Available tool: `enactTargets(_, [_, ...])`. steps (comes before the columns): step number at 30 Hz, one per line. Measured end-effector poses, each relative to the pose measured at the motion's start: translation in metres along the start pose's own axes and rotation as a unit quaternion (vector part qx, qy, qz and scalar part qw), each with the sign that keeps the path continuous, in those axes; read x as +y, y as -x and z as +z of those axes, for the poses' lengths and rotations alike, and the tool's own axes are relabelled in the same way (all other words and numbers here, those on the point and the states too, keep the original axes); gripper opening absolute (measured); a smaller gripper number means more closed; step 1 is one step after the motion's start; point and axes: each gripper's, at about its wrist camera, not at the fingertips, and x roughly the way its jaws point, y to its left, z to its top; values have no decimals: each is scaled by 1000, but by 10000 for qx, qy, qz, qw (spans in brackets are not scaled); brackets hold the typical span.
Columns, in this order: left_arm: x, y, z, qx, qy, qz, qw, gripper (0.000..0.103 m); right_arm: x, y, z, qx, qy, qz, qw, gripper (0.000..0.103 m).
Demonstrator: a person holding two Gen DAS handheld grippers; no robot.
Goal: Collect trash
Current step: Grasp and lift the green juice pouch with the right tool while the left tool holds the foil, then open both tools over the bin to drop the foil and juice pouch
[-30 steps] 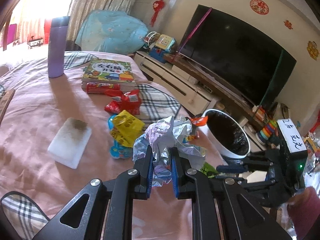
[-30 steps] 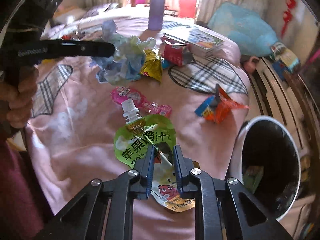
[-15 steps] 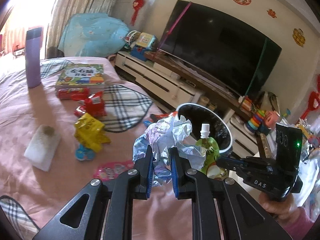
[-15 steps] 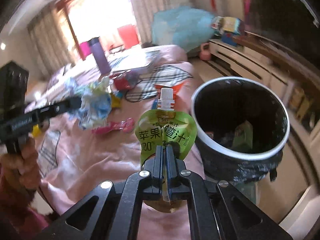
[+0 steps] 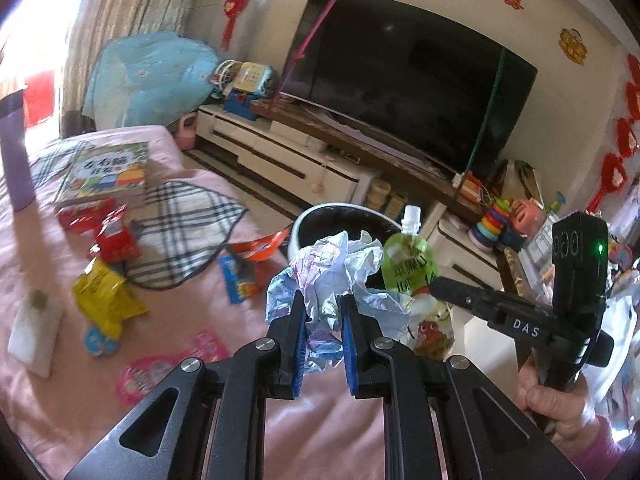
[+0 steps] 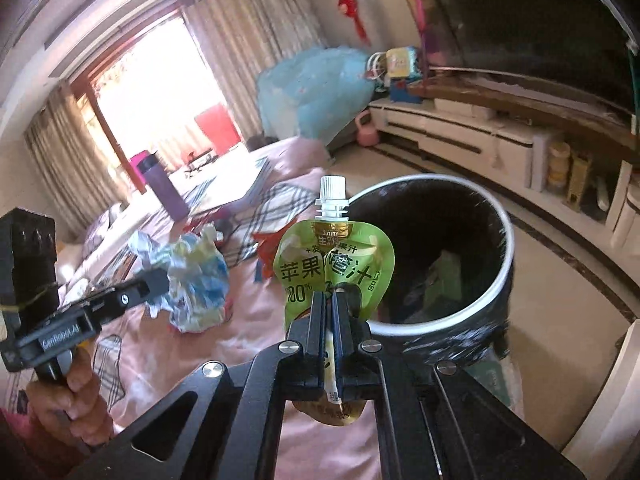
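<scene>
My left gripper (image 5: 323, 304) is shut on a crumpled paper ball (image 5: 340, 272), held above the pink bed near its edge. My right gripper (image 6: 333, 300) is shut on a green juice pouch (image 6: 334, 264) with a white cap, held upright just left of the round bin (image 6: 500, 264), which has a white rim and a black liner. The pouch (image 5: 408, 268) and the right gripper (image 5: 436, 286) also show in the left wrist view, in front of the bin (image 5: 312, 220). The paper ball (image 6: 196, 280) and the left gripper (image 6: 158, 280) show in the right wrist view.
More trash lies on the bed: a yellow wrapper (image 5: 104, 300), red packets (image 5: 112, 232), an orange and blue wrapper (image 5: 248, 264), a pink wrapper (image 5: 152, 368) and a white tissue (image 5: 34, 328). A book (image 5: 108, 168) and a purple bottle (image 5: 14, 152) stand further back. A TV cabinet (image 5: 280, 160) lines the wall.
My right gripper lifted the juice pouch off the bed and carried it up beside the bin. My left gripper moved toward the bin with the paper ball.
</scene>
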Motion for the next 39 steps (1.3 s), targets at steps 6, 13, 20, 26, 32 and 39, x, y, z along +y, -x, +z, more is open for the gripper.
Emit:
enactTargets(6, [-20, -36, 17, 66, -246, -38, 9997, 14, -19, 2, 16, -254, -220, -166, 9993, 3])
enactTargets(13, [-30, -79, 37, 168, -336, 19, 9993, 14, -43, -8, 34, -392, -415, -407, 9975, 3])
enactTargets(20, [-41, -117, 47, 325, -476, 88, 9983, 15, -56, -30, 41, -250, -474, -509, 9973, 3])
enactTargets(26, [-44, -137, 50, 481, -480, 114, 9976, 22, -71, -42, 39, -141, -651, -600, 9960, 4])
enactTargets(32, [-45, -131, 49, 339, -455, 103, 9983, 52, -75, -38, 39, -221, -770, -612, 9949, 36])
enactTargets(39, [-35, -102, 29, 221, -345, 160, 9990, 70, -61, -13, 34, -558, -794, -585, 9936, 83])
